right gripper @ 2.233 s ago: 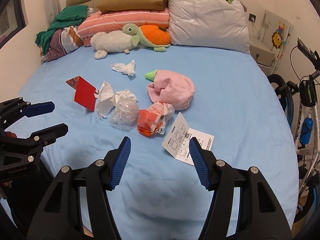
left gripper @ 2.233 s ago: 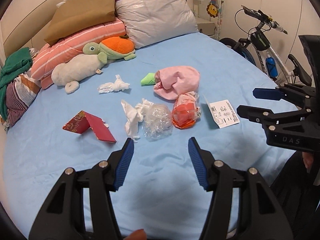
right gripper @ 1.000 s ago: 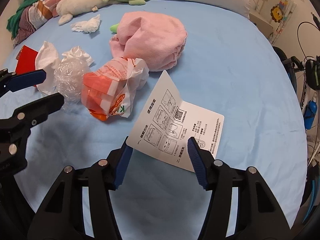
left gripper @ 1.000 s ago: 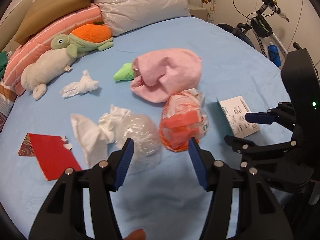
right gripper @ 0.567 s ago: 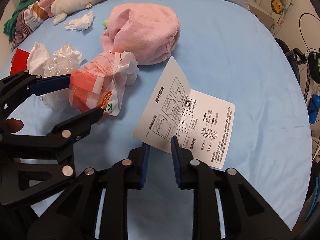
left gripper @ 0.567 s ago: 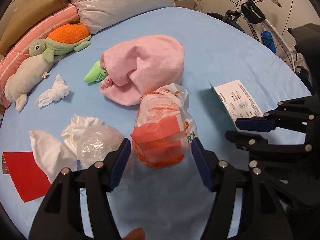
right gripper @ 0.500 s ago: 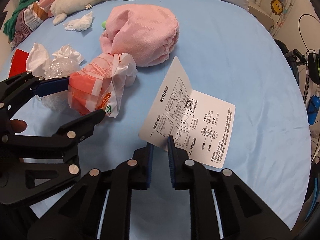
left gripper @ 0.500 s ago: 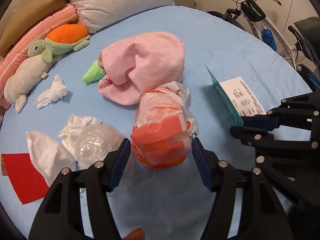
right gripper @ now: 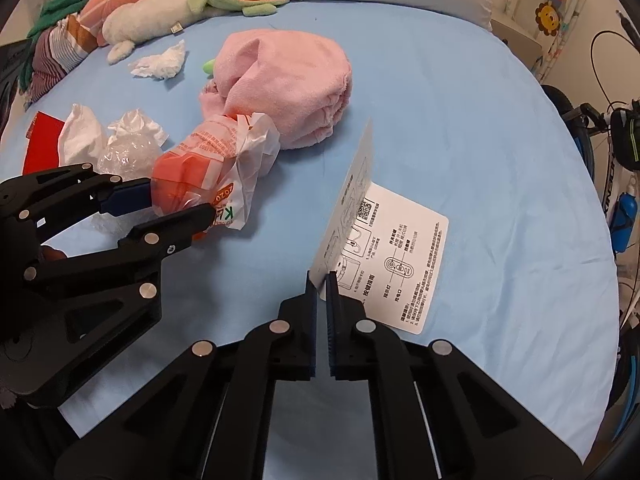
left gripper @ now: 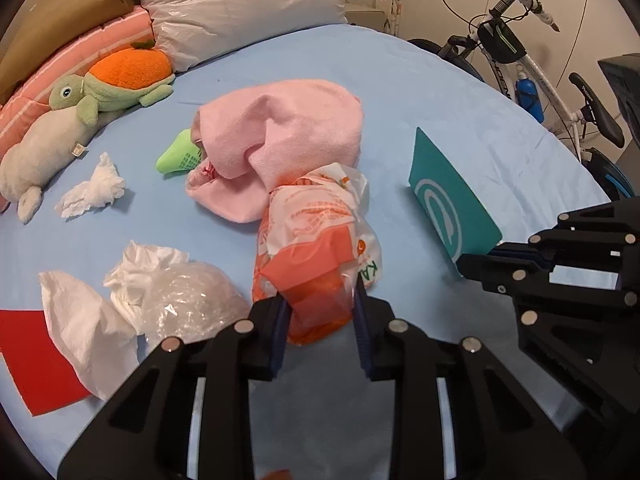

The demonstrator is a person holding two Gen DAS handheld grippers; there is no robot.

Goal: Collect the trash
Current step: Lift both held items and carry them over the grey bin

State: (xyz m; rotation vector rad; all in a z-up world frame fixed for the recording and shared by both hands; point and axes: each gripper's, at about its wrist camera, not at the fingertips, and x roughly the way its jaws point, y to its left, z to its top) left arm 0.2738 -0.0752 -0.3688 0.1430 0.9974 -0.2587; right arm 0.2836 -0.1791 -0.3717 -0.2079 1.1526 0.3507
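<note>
An orange-and-white plastic bag [left gripper: 316, 248] lies on the blue bed [left gripper: 420, 92]. My left gripper [left gripper: 320, 312] has its jaws closing on the bag's near end, and both pads press into it; the same grip shows in the right wrist view on the bag [right gripper: 192, 172]. A folded white instruction leaflet [right gripper: 400, 248] has one flap lifted upright, and my right gripper [right gripper: 322, 280] is shut on that flap's lower edge. From the left wrist view the leaflet's teal back [left gripper: 448, 200] stands up beside the right gripper [left gripper: 476, 256].
Crumpled tissues [left gripper: 92, 192], a clear plastic wad [left gripper: 188, 300] with white tissue [left gripper: 80, 320] and a red envelope [left gripper: 32, 352] lie to the left. A pink towel [left gripper: 280, 136] and green sock [left gripper: 180, 156] sit behind the bag. Plush turtle [left gripper: 112, 88], pillows [left gripper: 240, 4], bicycle [left gripper: 532, 72] at right.
The left jaws went from wide apart beside the bag to squeezing its near end. The right jaws closed on the leaflet's edge, and its flap rose upright.
</note>
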